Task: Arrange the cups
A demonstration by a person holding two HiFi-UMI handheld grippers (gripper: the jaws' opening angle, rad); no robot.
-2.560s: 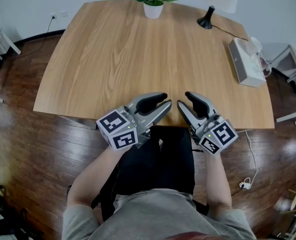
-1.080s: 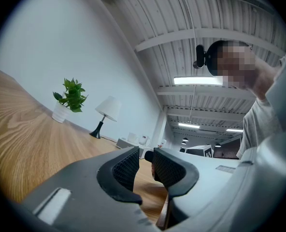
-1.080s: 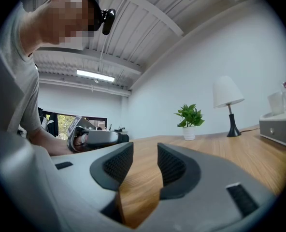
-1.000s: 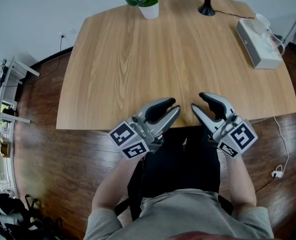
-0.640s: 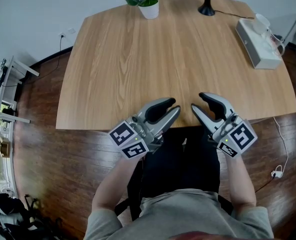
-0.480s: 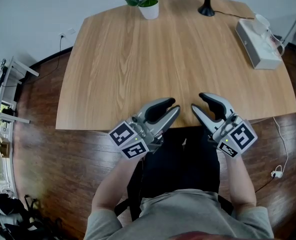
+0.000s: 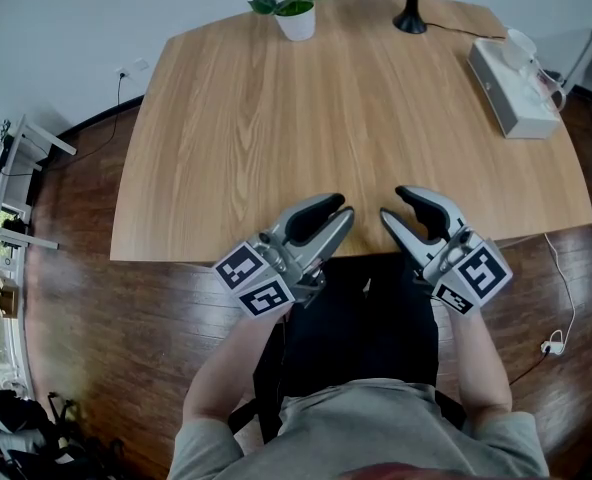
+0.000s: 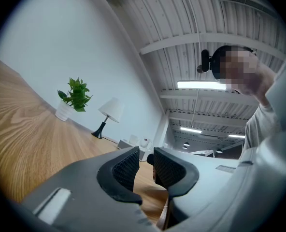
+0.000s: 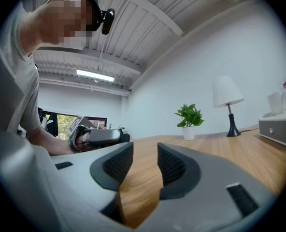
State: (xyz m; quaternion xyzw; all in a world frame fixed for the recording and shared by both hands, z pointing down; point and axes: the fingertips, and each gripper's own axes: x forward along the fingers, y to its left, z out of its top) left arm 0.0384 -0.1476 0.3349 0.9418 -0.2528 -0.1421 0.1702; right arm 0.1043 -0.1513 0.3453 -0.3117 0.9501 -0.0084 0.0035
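At the near edge of the table [image 7: 236,118], your left gripper [image 7: 342,211] and right gripper [image 7: 391,203] hold their jaws parted, nothing between; pale cup-like shapes [image 7: 526,46] (too small to confirm) top the white box [image 7: 506,93] far right.

A wooden table [image 7: 276,118] is being occupied along its far edge by a potted plant [image 7: 296,3] in a white pot and a black-based table lamp [image 7: 409,13]. A white box-shaped device [image 7: 511,88] is being borne near the right edge. A white cable [image 7: 561,298] is being left lying on the dark wooden floor [image 7: 76,318].
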